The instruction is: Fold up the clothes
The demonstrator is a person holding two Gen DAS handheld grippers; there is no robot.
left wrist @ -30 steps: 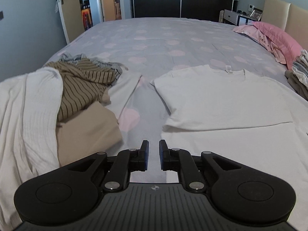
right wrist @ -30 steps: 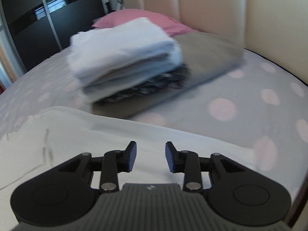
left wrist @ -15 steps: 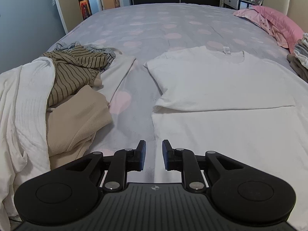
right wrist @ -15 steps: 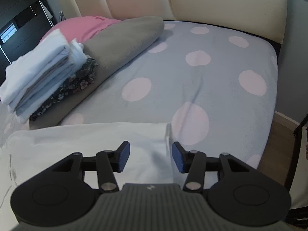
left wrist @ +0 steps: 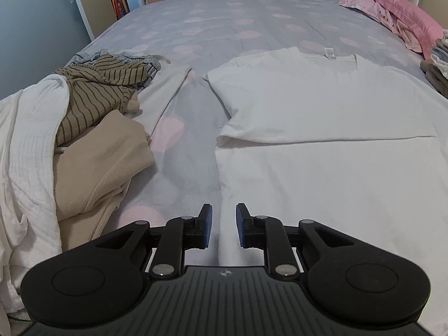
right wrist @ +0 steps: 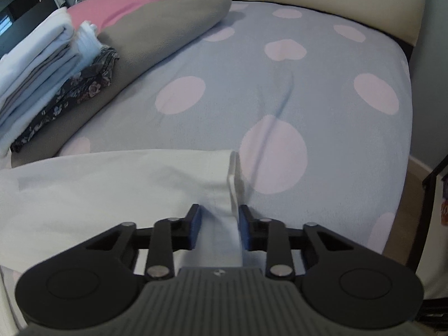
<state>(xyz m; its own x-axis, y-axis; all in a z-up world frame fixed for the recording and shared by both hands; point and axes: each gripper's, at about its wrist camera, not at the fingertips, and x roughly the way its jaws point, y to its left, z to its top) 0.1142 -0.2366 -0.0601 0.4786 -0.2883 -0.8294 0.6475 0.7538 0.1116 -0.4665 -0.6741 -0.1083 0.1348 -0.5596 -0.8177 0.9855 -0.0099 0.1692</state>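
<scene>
A white T-shirt (left wrist: 322,140) lies flat on the dotted grey bedspread, its left sleeve folded in over the chest. My left gripper (left wrist: 222,225) is open, low over the shirt's left hem edge, with the edge between its fingers. In the right wrist view the shirt's right bottom corner (right wrist: 224,184) lies between the fingers of my right gripper (right wrist: 219,225), which is open around it.
A pile of unfolded clothes (left wrist: 70,128), white, striped and beige, lies to the left. A stack of folded clothes (right wrist: 47,70) sits on a grey pillow (right wrist: 168,30) by the headboard. Pink pillows (left wrist: 403,19) lie at the far right. The bed's edge (right wrist: 403,151) is close on the right.
Both grippers have come down and forward to the shirt's bottom edge. The left gripper has opened slightly wider. The right gripper swung from the folded stack to the shirt's corner.
</scene>
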